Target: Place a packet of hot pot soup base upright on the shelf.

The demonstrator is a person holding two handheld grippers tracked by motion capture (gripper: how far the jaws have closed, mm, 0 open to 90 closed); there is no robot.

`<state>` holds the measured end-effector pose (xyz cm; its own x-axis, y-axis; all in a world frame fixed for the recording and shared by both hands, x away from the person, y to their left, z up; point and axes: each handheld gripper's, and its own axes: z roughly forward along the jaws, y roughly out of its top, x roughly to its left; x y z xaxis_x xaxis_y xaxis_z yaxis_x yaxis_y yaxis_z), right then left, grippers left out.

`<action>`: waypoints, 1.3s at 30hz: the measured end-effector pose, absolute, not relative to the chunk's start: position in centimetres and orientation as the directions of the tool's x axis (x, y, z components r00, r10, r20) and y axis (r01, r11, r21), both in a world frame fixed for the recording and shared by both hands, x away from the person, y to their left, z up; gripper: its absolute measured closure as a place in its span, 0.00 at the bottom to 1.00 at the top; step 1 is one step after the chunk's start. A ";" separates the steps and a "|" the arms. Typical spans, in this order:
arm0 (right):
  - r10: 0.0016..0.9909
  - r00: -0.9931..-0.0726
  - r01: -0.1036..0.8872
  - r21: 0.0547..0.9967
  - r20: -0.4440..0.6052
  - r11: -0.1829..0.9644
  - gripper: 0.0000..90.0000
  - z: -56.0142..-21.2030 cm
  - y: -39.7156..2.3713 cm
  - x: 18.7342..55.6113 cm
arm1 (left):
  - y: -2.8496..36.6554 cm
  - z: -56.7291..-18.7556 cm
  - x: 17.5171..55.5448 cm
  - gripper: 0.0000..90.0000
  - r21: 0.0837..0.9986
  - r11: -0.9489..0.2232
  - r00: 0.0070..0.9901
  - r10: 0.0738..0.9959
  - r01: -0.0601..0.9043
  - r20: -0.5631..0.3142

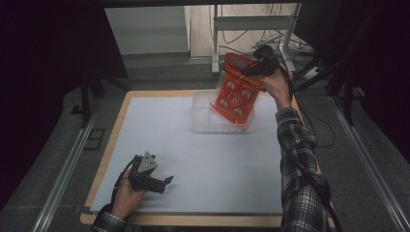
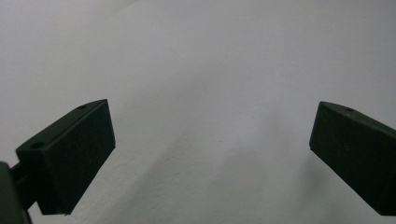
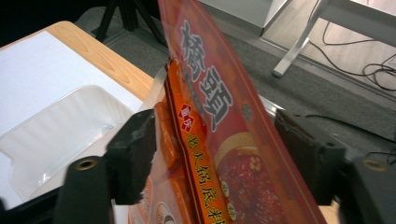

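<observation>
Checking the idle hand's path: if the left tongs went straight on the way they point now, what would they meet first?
Probably the white table sheet: the left tongs angle down at it, open, nothing between.

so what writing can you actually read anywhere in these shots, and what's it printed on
"楂頭": large pale characters near the top of the red-orange package, seen in the right gripper view; my reading is uncertain.
"老火锅底料": small yellow characters down the orange strip beside them, partly cut off, so tentative.
A small red diamond badge on that strip: too small to read.
Dark print on the package's top in the high view: blurred, unreadable.
</observation>
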<state>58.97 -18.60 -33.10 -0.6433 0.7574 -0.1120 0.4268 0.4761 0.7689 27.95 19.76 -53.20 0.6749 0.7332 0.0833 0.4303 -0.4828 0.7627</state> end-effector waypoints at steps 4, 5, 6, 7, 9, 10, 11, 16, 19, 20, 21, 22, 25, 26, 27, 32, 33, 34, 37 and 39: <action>0.769 -0.629 0.436 0.767 -0.114 0.471 0.20 -32.9 -18.5 59.0 | 19.7 -53.2 27.9 0.00 0.762 -0.484 0.675 0.733 0.430 0.085; 0.770 -0.628 0.443 0.759 -0.117 0.477 0.18 -32.9 -18.5 59.0 | 19.7 -53.2 27.9 0.00 0.763 -0.484 0.675 0.733 0.430 0.085; 0.773 -0.621 0.444 0.755 -0.129 0.483 0.17 -32.9 -18.4 59.0 | 19.7 -53.2 27.9 0.00 0.763 -0.483 0.675 0.733 0.430 0.084; 0.772 -0.622 0.441 0.756 -0.131 0.484 0.16 -32.8 -18.4 59.0 | 19.7 -53.2 27.9 0.00 0.763 -0.483 0.675 0.733 0.429 0.084; 0.769 -0.628 0.442 0.761 -0.115 0.475 0.14 -32.5 -18.4 58.9 | 19.7 -53.2 27.9 0.00 0.763 -0.483 0.675 0.733 0.430 0.084; 0.767 -0.630 0.439 0.761 -0.118 0.478 0.13 -32.4 -18.4 58.9 | 19.7 -53.2 27.9 0.00 0.763 -0.483 0.675 0.733 0.430 0.084; 0.764 -0.635 0.440 0.760 -0.115 0.479 0.12 -32.3 -18.4 58.8 | 19.7 -53.2 27.9 0.00 0.763 -0.484 0.675 0.733 0.429 0.085; 0.754 -0.650 0.439 0.762 -0.095 0.475 0.10 -31.6 -18.3 58.4 | 19.7 -53.2 27.9 0.00 0.762 -0.485 0.676 0.732 0.429 0.086; 0.755 -0.652 0.455 0.756 -0.077 0.470 0.09 -31.5 -18.2 58.2 | 19.6 -53.2 27.9 0.00 0.761 -0.487 0.677 0.731 0.428 0.087; 0.754 -0.653 0.454 0.758 -0.074 0.468 0.09 -31.5 -18.2 58.2 | 19.6 -53.2 27.9 0.00 0.761 -0.487 0.677 0.730 0.428 0.087; 0.755 -0.652 0.454 0.761 -0.071 0.464 0.08 -31.4 -18.2 58.1 | 19.6 -53.2 27.9 0.00 0.761 -0.487 0.678 0.730 0.428 0.086; 0.756 -0.652 0.457 0.763 -0.063 0.457 0.07 -31.4 -18.2 58.0 | 19.6 -53.2 27.9 0.00 0.761 -0.487 0.678 0.730 0.428 0.086; 0.752 -0.656 0.448 0.769 -0.064 0.456 0.06 -31.3 -18.2 57.9 | 19.6 -53.2 27.9 0.00 0.761 -0.489 0.679 0.729 0.428 0.086; 0.753 -0.655 0.444 0.773 -0.065 0.452 0.05 -31.3 -18.2 57.8 | 19.6 -53.2 27.9 0.00 0.761 -0.489 0.679 0.729 0.427 0.086; 0.753 -0.654 0.440 0.775 -0.070 0.453 0.05 -31.2 -18.3 57.7 | 19.6 -53.2 27.9 0.00 0.761 -0.489 0.679 0.729 0.427 0.087; 0.751 -0.658 0.423 0.794 -0.061 0.436 0.04 -30.7 -18.7 57.2 | 19.6 -53.2 27.9 0.00 0.761 -0.490 0.679 0.729 0.426 0.088; 0.750 -0.659 0.421 0.797 -0.060 0.434 0.04 -30.6 -18.8 57.1 | 19.6 -53.2 27.9 0.00 0.760 -0.490 0.680 0.728 0.426 0.088; 0.750 -0.659 0.423 0.798 -0.054 0.429 0.04 -30.5 -18.9 56.9 | 19.6 -53.2 27.9 0.00 0.760 -0.491 0.680 0.728 0.426 0.089; 0.747 -0.663 0.416 0.804 -0.053 0.425 0.04 -30.2 -19.2 56.5 | 19.6 -53.2 27.9 0.00 0.760 -0.492 0.680 0.728 0.426 0.090; 0.741 -0.670 0.412 0.805 -0.050 0.427 0.04 -30.0 -19.3 56.2 | 19.6 -53.2 27.9 0.00 0.759 -0.495 0.681 0.726 0.424 0.093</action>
<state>56.24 -19.28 -29.98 -0.6695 0.7411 -0.0502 0.4121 0.4268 0.8050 27.92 19.63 -53.22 0.6810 0.7263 0.0934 0.4238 -0.4949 0.7586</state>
